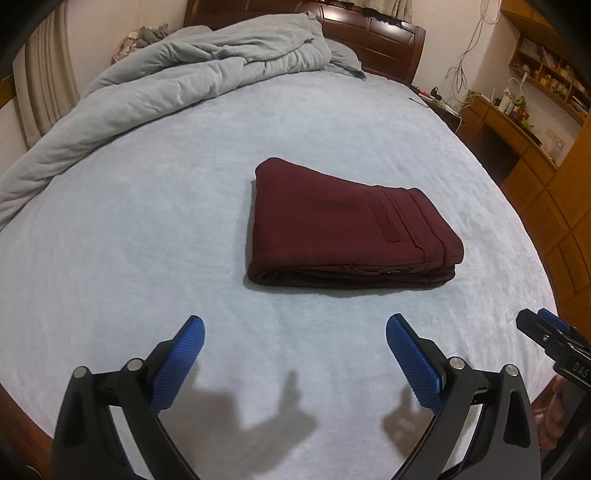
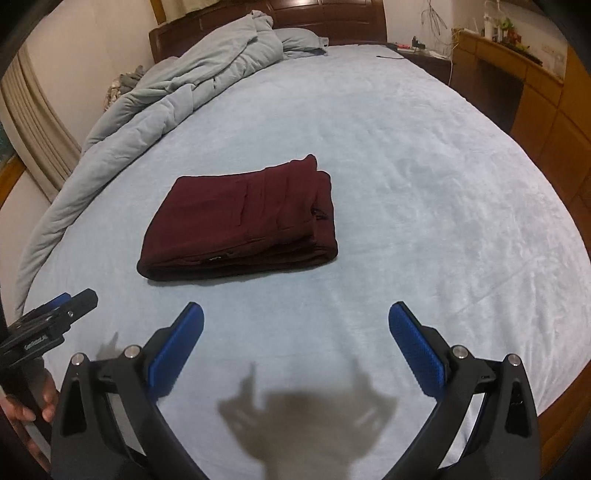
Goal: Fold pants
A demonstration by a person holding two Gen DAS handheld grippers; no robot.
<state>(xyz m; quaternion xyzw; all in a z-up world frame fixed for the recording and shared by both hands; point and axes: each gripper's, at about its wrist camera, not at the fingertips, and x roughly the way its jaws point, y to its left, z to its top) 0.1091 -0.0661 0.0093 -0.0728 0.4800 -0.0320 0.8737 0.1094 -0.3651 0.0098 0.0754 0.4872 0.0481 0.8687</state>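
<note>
Item: maroon pants (image 1: pixel 343 225), folded into a compact, roughly rectangular stack of several layers, waistband and a pocket seam uppermost, lying flat near the middle of the pale blue bedsheet (image 1: pixel 184 221). Fold status: judged complete or all but complete; the layers sit squarely, no leg trails out, and at most a small tidying of the edges appears left. Left gripper (image 1: pixel 295 354): on the near side of the pants, apart from them, blue pads spread wide with nothing between, only bare sheet and its shadow beneath. Right gripper (image 2: pixel 295 343): likewise on the near side of the pants, clear of the fabric, jaws spread wide and empty. Beyond the pants: a rumpled grey-blue duvet (image 1: pixel 166 85) heaped toward the dark wooden headboard (image 1: pixel 373 33). To the far right of the pants, off the bed: a wooden desk (image 1: pixel 509 129) with cluttered shelves above.
</note>
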